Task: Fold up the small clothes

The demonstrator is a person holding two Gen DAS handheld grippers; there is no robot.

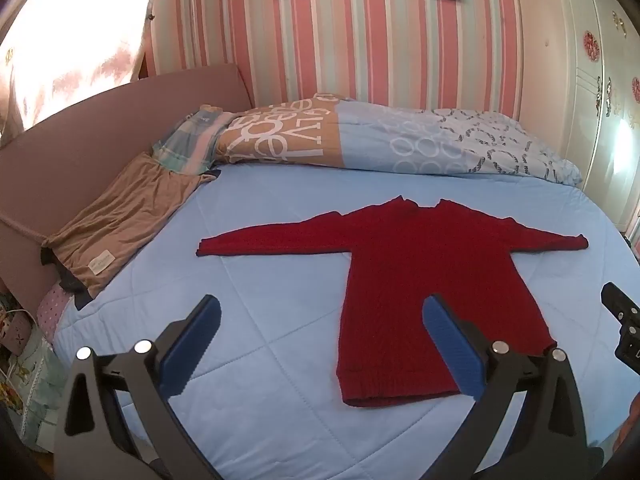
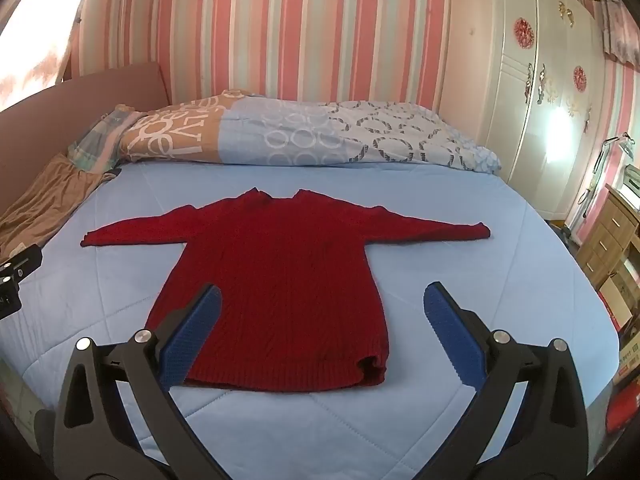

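Note:
A small dark red knit sweater (image 1: 424, 272) lies flat on the light blue bed cover (image 1: 256, 280), both sleeves spread out sideways, collar toward the wall. It also shows in the right wrist view (image 2: 280, 280). My left gripper (image 1: 320, 312) is open and empty, held above the bed near the sweater's lower left hem. My right gripper (image 2: 322, 300) is open and empty, held above the sweater's lower right hem. The edge of the other gripper shows at the frame sides in both views.
A folded patterned duvet (image 1: 380, 140) lies along the wall side of the bed. A brown garment (image 1: 116, 216) lies at the left by the pink headboard (image 1: 60, 160). A white wardrobe (image 2: 540, 100) and wooden drawers (image 2: 612, 236) stand to the right.

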